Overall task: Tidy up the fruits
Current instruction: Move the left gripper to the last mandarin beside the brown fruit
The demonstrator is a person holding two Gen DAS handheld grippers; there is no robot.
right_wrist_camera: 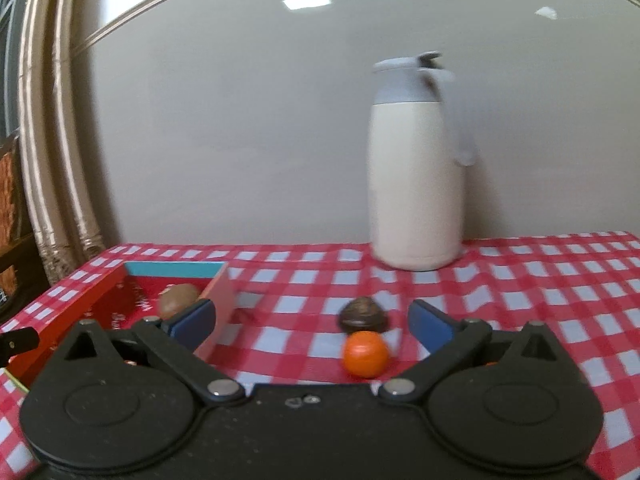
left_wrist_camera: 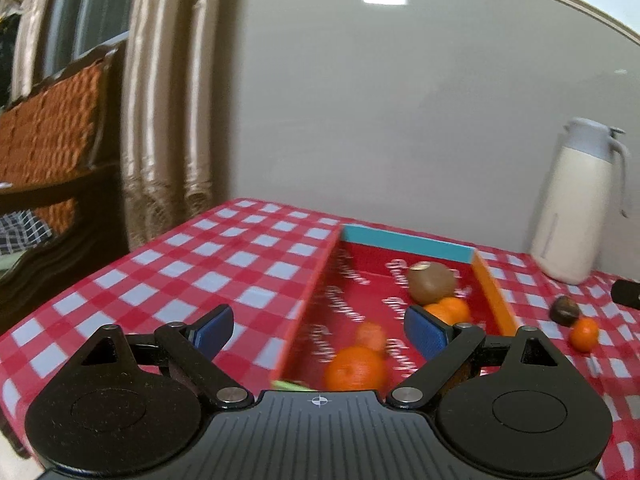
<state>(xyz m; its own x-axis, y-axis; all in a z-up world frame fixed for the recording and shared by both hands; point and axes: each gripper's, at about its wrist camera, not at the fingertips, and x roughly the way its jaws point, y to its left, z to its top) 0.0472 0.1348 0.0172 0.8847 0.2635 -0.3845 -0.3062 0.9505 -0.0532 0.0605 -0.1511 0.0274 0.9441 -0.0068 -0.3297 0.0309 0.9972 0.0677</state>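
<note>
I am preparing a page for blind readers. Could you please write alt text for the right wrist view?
An open gripper points at a small orange and a dark fruit on a red checked tablecloth. A red box holding a brown fruit sits left; a white jug stands behind.

table under a red-and-white checked cloth (right_wrist_camera: 520, 280). on it: shallow red box (left_wrist_camera: 316, 280) with a blue far wall and orange right wall, white thermos jug (right_wrist_camera: 416, 184) upright at the back by the wall, small orange (right_wrist_camera: 366, 354) touching a dark brown fruit (right_wrist_camera: 362, 314) right of the box.
</note>
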